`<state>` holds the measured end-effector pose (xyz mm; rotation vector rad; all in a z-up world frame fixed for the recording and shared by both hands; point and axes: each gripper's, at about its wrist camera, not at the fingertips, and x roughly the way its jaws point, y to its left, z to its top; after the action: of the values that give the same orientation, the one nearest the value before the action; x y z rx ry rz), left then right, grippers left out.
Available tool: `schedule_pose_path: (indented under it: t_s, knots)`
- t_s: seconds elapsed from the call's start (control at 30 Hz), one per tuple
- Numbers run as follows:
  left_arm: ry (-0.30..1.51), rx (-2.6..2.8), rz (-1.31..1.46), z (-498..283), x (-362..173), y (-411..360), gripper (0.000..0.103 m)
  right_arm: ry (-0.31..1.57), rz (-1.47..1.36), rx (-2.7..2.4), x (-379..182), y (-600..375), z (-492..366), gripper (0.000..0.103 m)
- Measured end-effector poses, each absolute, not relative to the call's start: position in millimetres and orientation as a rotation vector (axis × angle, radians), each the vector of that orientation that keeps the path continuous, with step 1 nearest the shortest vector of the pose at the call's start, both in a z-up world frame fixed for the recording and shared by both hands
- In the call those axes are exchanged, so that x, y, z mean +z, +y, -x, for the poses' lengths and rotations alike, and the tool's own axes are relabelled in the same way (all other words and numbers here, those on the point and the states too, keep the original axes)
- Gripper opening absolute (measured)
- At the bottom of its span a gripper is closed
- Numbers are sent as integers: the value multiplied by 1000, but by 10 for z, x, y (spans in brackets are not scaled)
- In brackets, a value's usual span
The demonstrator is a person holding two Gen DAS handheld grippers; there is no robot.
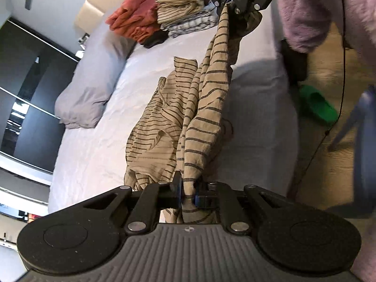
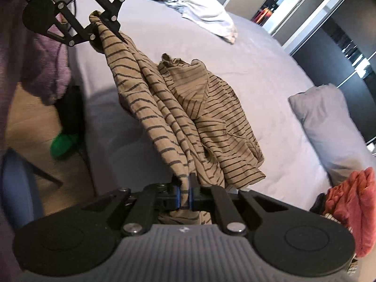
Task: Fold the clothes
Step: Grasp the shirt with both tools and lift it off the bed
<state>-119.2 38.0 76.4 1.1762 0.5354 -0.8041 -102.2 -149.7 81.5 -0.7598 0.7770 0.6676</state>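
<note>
The left tool (image 1: 188,193) was clamped on a bunched edge of the tan cotton garment with thin dark stripes (image 1: 164,122), and the right tool (image 2: 184,196) was likewise closed on another bunch of the same cloth. Between the two, a band of fabric was held stretched and raised, twisted along its length, while the rest of the garment lay crumpled on the lilac-sheeted bed (image 1: 98,145), near its edge.

The step in hand was judged to be a spreading of the garment. It would be done well if both grips were kept firm, the twist were shaken out, and the cloth were laid flat on bare sheet.

A pile of salmon-pink and striped clothes (image 1: 150,18) was seen further up the bed, beside a grey pillow (image 1: 87,94).

No brand, label or writing could be read.
</note>
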Motion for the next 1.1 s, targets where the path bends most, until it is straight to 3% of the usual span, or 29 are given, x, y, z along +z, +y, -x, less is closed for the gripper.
schedule_pose_path:
  t_s: [0.43,0.77,1.0,1.1]
  knots:
    - [566,-772,-1192,95,917,216,7,806,746,650,1042,-1574,35,8]
    - [754,-804,-1091,-1147,598,135,8,921,630,665,557,-1664,-1196,8]
    - [910,-796,-880,-1863,247,225,17,1008,530,655,177,-1700,-1636,13]
    - [956,-773,-794,-2010,164,299,26,1045,487,650,14,-1716,-1824,17]
